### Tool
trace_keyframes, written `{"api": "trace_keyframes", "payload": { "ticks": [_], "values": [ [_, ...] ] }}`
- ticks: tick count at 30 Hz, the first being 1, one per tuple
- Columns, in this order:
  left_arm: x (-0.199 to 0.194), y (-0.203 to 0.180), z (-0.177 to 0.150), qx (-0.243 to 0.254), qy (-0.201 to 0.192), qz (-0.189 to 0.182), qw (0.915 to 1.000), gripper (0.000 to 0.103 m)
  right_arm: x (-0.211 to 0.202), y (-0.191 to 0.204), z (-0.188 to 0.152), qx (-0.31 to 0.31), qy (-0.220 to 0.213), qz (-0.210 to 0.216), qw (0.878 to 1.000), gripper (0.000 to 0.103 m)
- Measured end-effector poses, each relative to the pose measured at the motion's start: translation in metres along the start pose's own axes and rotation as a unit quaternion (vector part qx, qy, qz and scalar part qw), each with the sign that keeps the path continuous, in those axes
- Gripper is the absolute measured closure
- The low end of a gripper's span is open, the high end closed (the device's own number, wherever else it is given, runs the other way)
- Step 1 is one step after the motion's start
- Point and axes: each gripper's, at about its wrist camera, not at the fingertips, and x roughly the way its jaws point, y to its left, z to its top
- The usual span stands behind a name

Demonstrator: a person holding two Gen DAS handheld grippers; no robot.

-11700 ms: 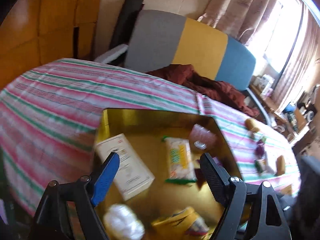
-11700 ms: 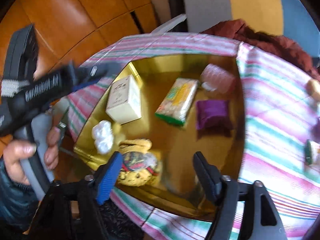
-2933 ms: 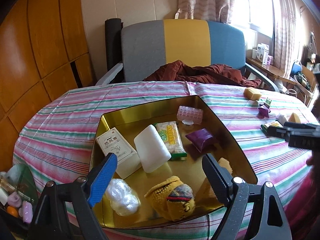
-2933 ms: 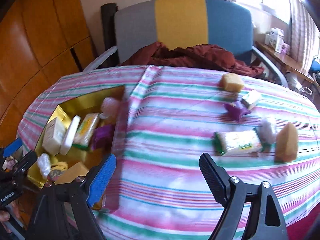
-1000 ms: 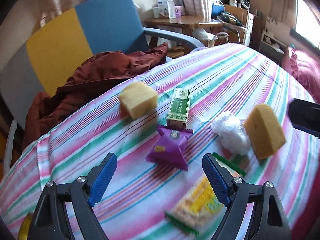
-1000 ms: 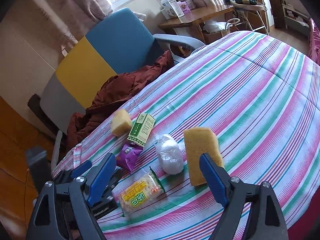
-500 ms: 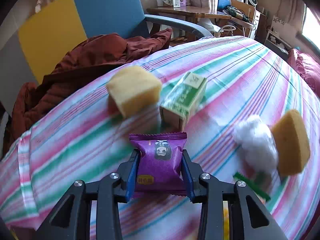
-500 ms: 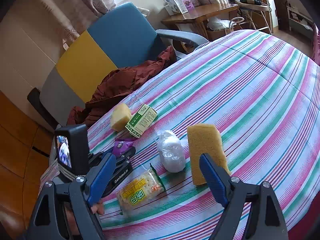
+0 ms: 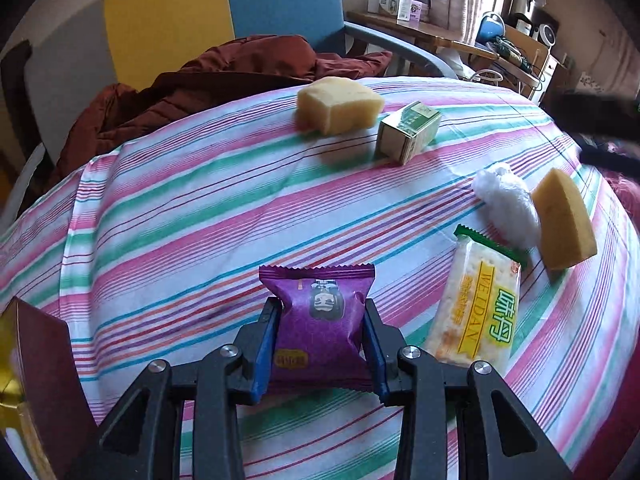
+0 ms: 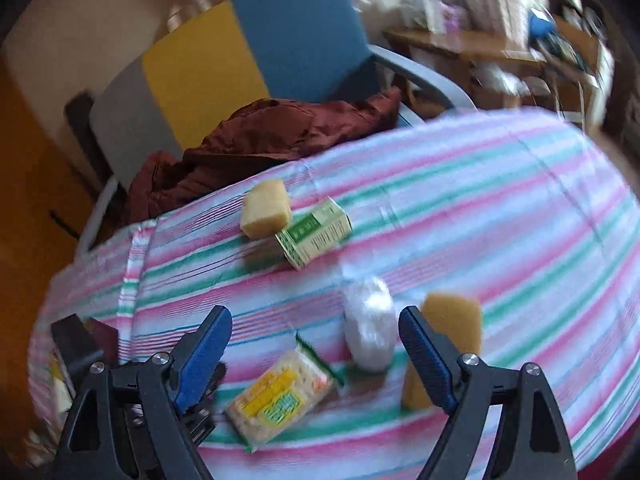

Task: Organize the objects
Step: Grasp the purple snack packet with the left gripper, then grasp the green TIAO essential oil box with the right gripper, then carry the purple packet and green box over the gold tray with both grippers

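Left wrist view: the left hand-held gripper (image 9: 320, 344) is clamped on the purple snack packet (image 9: 318, 320), low over the striped surface (image 9: 180, 216). The slick, puffy wrapper could slip out in transit. The cracker pack (image 9: 478, 320) lies just beside; sponges, a green box (image 9: 408, 132) and a white wad lie farther off. The right hand-held gripper (image 10: 316, 344) gapes empty above them.

The left wrist camera sits low and close over the striped worktop (image 9: 192, 216), looking forward and down along its hand-held gripper (image 9: 322, 344) toward the chair (image 9: 280, 0) beyond. The right wrist camera looks from higher and a little farther back, its picture blurred. Both views share the cracker packet (image 9: 476, 312), the green box (image 10: 316, 234), two sponges and the chair.
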Motion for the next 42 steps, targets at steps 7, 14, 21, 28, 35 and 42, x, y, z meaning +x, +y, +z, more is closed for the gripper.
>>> {"api": "trace_keyframes", "payload": {
  "ticks": [7,14,21,28,35,42],
  "values": [
    [0.001,0.005,0.001,-0.006,-0.007,-0.006,0.9999,0.063,0.068,0.029,0.040,-0.147,0.049,-0.043,0.987,0.011],
    [0.001,0.005,-0.001,-0.010,-0.015,-0.012,0.9998,0.063,0.125,0.042,0.057,-0.237,0.100,-0.072,0.964,0.011],
    [0.000,0.004,-0.002,-0.005,-0.022,-0.009,0.9997,0.063,0.141,0.033,0.058,-0.201,0.124,-0.036,0.971,0.029],
    [-0.015,-0.001,0.002,0.003,-0.032,0.012,0.9994,0.064,0.062,0.026,0.034,-0.140,0.062,-0.004,0.988,0.028],
    [-0.087,-0.012,-0.006,0.024,-0.107,0.024,0.9937,0.063,0.014,0.016,-0.007,-0.068,0.037,0.018,0.997,0.028],
    [-0.147,-0.006,-0.020,0.018,-0.145,0.049,0.9880,0.063,0.002,0.017,-0.045,-0.019,0.033,0.055,0.998,0.028]
  ]
}}
